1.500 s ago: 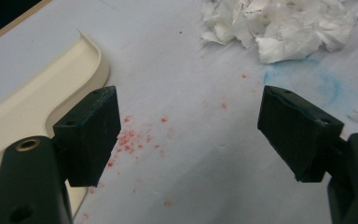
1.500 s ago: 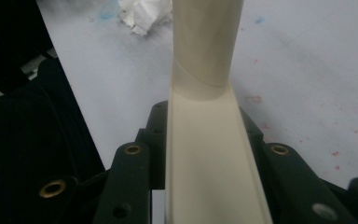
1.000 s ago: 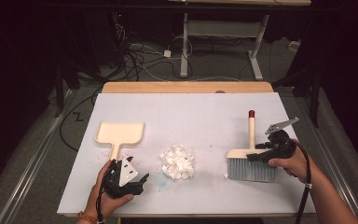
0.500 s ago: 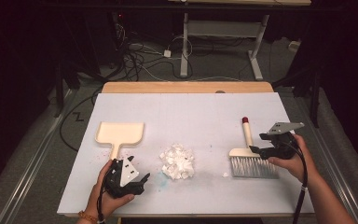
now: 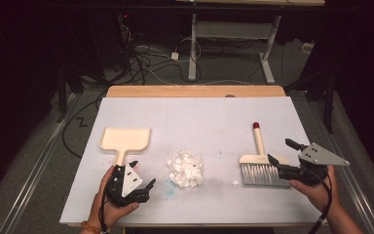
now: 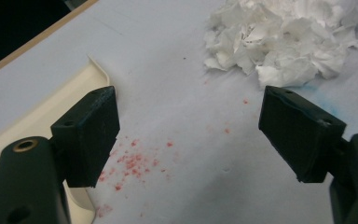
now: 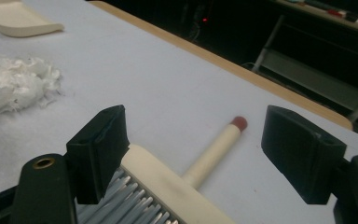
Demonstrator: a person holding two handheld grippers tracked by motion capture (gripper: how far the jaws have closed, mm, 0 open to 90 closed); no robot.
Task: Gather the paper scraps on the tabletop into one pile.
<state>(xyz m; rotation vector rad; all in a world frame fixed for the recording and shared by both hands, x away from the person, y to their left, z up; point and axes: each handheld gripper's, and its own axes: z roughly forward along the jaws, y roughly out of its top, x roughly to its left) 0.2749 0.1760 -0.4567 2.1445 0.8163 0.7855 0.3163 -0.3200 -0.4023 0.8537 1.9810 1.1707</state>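
A cream dustpan [image 5: 125, 139] lies at the left of the white table [image 5: 199, 117], its handle toward the person. Beside the handle my left gripper [image 5: 144, 173] rests open on the table; the left gripper view has its jaws wide apart over red specks [image 6: 130, 161], with the dustpan [image 6: 37, 107] on the left and a pile of white paper scraps [image 6: 284, 37] ahead. That paper pile [image 5: 185, 168] sits mid-table. A cream brush [image 5: 260, 163] with grey bristles and a red-tipped handle lies at the right. My right gripper [image 5: 279, 150] stands open at the brush head's right end, the brush [image 7: 168, 186] low between its jaws.
A wooden strip [image 5: 195, 91] borders the table's far edge. Beyond it are cables and desk legs on a dark floor. A small white scrap [image 5: 234, 182] lies just left of the bristles. Blue and red smudges mark the table near the paper pile.
The right gripper has drawn back to the right and toward the person. The brush handle has swung slightly left. The left gripper has not moved.
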